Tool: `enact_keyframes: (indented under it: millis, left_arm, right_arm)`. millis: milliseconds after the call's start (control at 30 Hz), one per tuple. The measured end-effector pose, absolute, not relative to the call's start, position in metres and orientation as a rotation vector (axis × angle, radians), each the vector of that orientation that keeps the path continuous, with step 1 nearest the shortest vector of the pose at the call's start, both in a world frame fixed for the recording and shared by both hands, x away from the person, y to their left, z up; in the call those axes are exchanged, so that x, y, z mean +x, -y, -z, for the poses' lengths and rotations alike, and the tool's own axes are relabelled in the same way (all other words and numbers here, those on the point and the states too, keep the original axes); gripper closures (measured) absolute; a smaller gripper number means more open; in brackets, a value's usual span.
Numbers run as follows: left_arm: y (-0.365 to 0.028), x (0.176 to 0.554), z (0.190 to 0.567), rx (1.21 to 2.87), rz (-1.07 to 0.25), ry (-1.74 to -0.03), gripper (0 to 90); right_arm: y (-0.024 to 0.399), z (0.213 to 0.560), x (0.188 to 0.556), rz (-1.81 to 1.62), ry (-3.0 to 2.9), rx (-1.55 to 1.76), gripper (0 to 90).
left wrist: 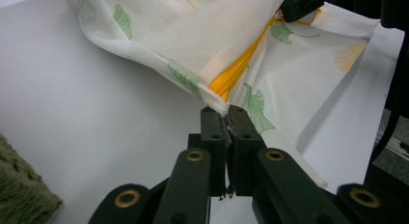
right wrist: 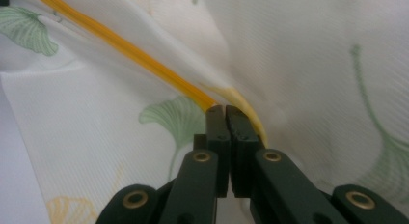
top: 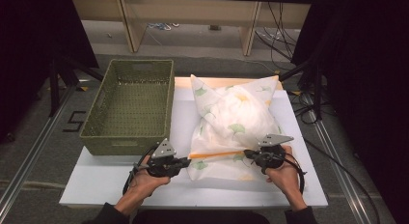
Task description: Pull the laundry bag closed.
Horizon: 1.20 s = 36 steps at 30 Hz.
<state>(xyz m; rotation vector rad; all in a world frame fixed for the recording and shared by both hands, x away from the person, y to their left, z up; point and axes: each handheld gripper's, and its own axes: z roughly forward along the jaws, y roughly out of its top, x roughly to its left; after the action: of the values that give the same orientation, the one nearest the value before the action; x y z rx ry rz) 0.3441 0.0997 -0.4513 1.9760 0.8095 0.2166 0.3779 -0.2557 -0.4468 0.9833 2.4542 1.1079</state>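
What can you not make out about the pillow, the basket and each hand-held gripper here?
- Pillow filling: high view, the printed cover hides it.
- Orange zipper ends: high view, the left hand-held gripper and right hand-held gripper cover them.
- Basket near inside wall: high view, its rim blocks it.

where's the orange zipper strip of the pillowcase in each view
High view: orange zipper strip runs level, low centre, between the two tongs.
Left gripper view: upper centre, slanting up from its tongs.
Right gripper view: upper left, slanting down to its tongs.
Shared landmark: green leaf print.
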Motion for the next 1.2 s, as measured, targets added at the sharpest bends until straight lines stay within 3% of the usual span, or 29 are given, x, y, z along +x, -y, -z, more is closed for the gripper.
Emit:
enact_keyframes:
  millis: [1200]
  left_arm:
    - [-0.105, 0.344, 0.456, 2.028, -0.243, -0.806, 86.2]
  right_arm:
    - [0.347, 0.469, 0.366, -1.017, -2.306, 1.247, 90.0]
